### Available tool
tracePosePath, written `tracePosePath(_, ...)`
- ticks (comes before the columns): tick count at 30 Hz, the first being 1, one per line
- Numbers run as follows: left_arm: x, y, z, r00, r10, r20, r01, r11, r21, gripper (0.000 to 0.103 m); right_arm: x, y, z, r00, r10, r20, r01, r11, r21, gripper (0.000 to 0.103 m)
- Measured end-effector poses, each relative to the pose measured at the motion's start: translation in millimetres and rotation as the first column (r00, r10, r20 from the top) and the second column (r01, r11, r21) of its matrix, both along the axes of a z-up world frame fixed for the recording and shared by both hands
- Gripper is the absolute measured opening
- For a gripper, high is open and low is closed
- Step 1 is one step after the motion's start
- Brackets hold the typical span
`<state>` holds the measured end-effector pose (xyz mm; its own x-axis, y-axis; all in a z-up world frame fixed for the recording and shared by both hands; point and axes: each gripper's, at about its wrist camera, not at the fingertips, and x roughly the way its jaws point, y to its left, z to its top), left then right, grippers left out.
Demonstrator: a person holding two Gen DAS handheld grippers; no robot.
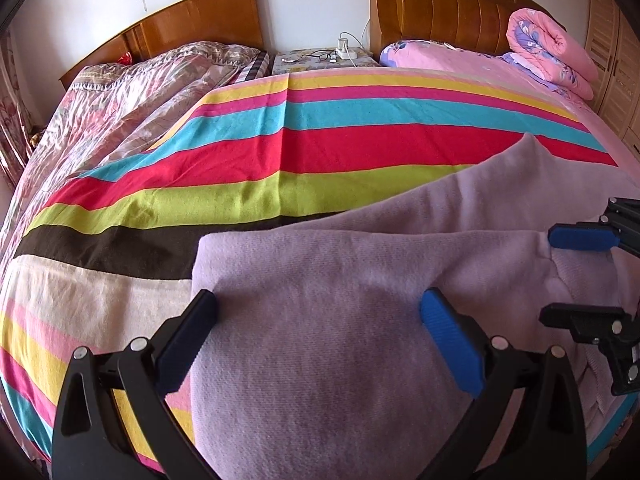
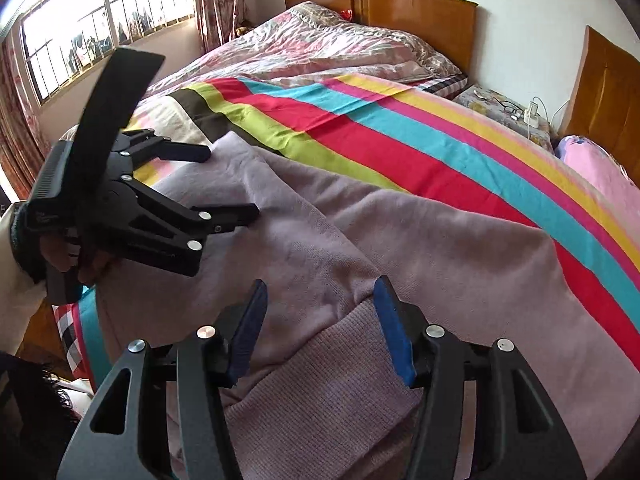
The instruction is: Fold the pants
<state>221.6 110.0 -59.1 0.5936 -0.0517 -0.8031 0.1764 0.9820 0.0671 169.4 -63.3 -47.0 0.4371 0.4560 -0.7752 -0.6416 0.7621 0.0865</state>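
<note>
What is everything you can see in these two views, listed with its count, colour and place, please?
pants: one, pale lilac, spread on the striped sheet, ribbed waistband nearest the right gripper
striped sheet: one, multicoloured, covering the near bed
floral quilt: one, pink-grey, on the far bed by the window
rolled quilt: one, pink and purple, at the head of the near bed
headboards: two, brown wood, against the wall
nightstand: one, patterned cover, between the beds, holding glasses and a white power strip
left gripper: one, black, blue pads, open over the pants
right gripper: one, same, open over the waistband
</note>
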Motion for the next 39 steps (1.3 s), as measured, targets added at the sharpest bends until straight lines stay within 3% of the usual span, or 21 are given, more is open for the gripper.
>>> tracePosePath(3,-3.0,1.5,9.5,1.000,0.023,0.011,-0.023,1.000,-0.001,0.101,1.0,-4.9,14.7,1.000,0.000,0.017,0.000,1.000,0.008,0.054)
tracePosePath(7,-2.8,-7.3,52.3,0.995,-0.017,0.100,0.031,0.991,-0.134,0.101,23.4,-19.7,26.5,0.996,-0.043,0.076,0.044,0.999,-0.020,0.054)
tracePosePath(9,8.5,-25.2,58.1,0.991,-0.049,0.123,0.060,0.994,-0.090,0.101,45.8,-24.7,20.0,0.997,-0.058,0.058,0.059,0.998,-0.016,0.054)
tracePosePath(13,41.2,-46.9,17.0,0.998,-0.063,0.024,0.062,0.998,0.026,0.101,83.8,-24.4,-6.8,0.997,-0.075,-0.008,0.075,0.996,-0.042,0.053)
tracePosePath(15,48.4,-44.6,-3.6,0.999,-0.049,-0.015,0.049,0.998,0.043,0.102,93.7,-27.8,-16.2,0.996,-0.093,-0.005,0.092,0.993,-0.067,0.048)
tracePosePath(22,53.1,-36.2,-7.6,1.000,0.001,-0.011,-0.001,1.000,0.026,0.102,99.1,-53.3,-7.7,0.977,-0.212,-0.020,0.211,0.977,-0.024,0.048)
tracePosePath(25,53.1,-35.9,-7.8,1.000,0.006,-0.008,-0.005,1.000,0.026,0.102,91.0,-36.1,3.2,0.986,-0.165,0.027,0.165,0.986,0.000,0.048)
tracePosePath(28,53.6,-35.8,-7.4,1.000,0.007,-0.006,-0.007,1.000,0.029,0.102,93.8,-11.9,-10.7,0.992,-0.122,0.040,0.126,0.987,-0.099,0.049)
tracePosePath(29,53.4,-35.8,-7.5,1.000,0.008,-0.005,-0.008,1.000,0.030,0.102,95.7,-8.7,-17.3,0.992,-0.117,0.042,0.121,0.985,-0.126,0.055)
tracePosePath(31,53.4,-35.6,-7.5,1.000,0.009,-0.005,-0.009,1.000,0.029,0.102,100.4,-18.0,-18.6,0.988,-0.149,0.030,0.151,0.981,-0.119,0.068)
tracePosePath(32,53.3,-35.7,-7.5,1.000,0.010,-0.004,-0.009,1.000,0.029,0.102,101.6,-24.1,-19.0,0.986,-0.162,0.025,0.164,0.979,-0.124,0.069)
tracePosePath(35,53.0,-35.7,-7.7,1.000,0.010,-0.005,-0.009,1.000,0.027,0.102,94.0,-45.6,-13.8,0.971,-0.226,0.072,0.235,0.960,-0.151,0.065)
tracePosePath(39,53.1,-35.6,-7.6,1.000,0.010,-0.005,-0.010,1.000,0.028,0.102,77.0,-99.1,-1.2,0.935,-0.348,0.060,0.352,0.932,-0.080,0.065)
